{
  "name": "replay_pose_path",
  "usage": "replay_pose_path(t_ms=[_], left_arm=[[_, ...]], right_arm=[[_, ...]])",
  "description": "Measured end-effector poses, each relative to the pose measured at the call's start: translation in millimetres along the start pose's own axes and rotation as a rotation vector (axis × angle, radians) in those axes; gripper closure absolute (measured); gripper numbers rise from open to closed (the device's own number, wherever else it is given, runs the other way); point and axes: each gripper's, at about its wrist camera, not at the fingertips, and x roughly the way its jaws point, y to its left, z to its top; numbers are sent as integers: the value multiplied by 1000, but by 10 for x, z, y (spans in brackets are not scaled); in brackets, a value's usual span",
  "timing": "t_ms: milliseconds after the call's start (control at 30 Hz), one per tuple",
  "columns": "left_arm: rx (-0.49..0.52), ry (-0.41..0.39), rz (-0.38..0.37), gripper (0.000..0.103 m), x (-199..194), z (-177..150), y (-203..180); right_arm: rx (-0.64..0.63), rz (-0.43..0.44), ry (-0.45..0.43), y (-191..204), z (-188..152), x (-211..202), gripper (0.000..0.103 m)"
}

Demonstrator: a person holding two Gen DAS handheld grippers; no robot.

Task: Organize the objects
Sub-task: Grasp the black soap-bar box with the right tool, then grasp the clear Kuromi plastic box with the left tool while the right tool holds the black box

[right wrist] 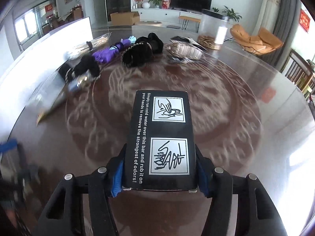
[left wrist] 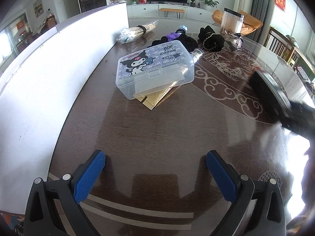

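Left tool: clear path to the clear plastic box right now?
Probably yes. The left tool stands open and empty, with only bare table between it and the clear plastic box. The right tool, shut on a black box, stays off to the side.

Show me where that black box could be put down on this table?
The black box sits clamped in the right gripper. Bare table lies between the open left gripper and the clear plastic case. The far edge is crowded: black pouches, purple bundle, clear jar.
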Motion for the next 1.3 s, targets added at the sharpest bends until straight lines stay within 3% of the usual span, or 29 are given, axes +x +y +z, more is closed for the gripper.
replay_pose_path(t_ms=[167,200,267,400,567,667,733,867,1000,1067,1200,1300], left_arm=[[0,0,0,0,3,1,0],[1,0,0,0,3,1,0],[1,-1,0,0,8,6,3],[-12,9,2,0,-5,0,16],[-174,-84,-170,0,-229,0,354],[-253,-84,-252,0,-220,-5,501],[-269,-82,-269,0,-199,8,520],[-218,-139,-232,0,-301,120,454],[-58,-201,-127,0,-329,550,376],[-26,-217,-137,0,-277,835,392],[15,-115,-218,0,160,1330,338],[66,12,-280,0,477,1365,197]], right_arm=[[28,3,-50,-60,-295,-151,41],[38,7,-55,-83,-300,-145,39],[52,12,-48,-119,-301,-132,24],[45,16,-38,-98,-301,-116,18],[16,-10,-35,-27,-300,-106,11],[10,-6,-32,-21,-299,-99,9],[12,-2,-30,-28,-301,-97,8],[18,2,-27,-34,-306,-95,8],[21,10,-24,-37,-306,-91,8],[19,10,-25,-31,-306,-93,8],[19,7,-25,-29,-308,-95,7],[20,8,-25,-29,-306,-93,7]])
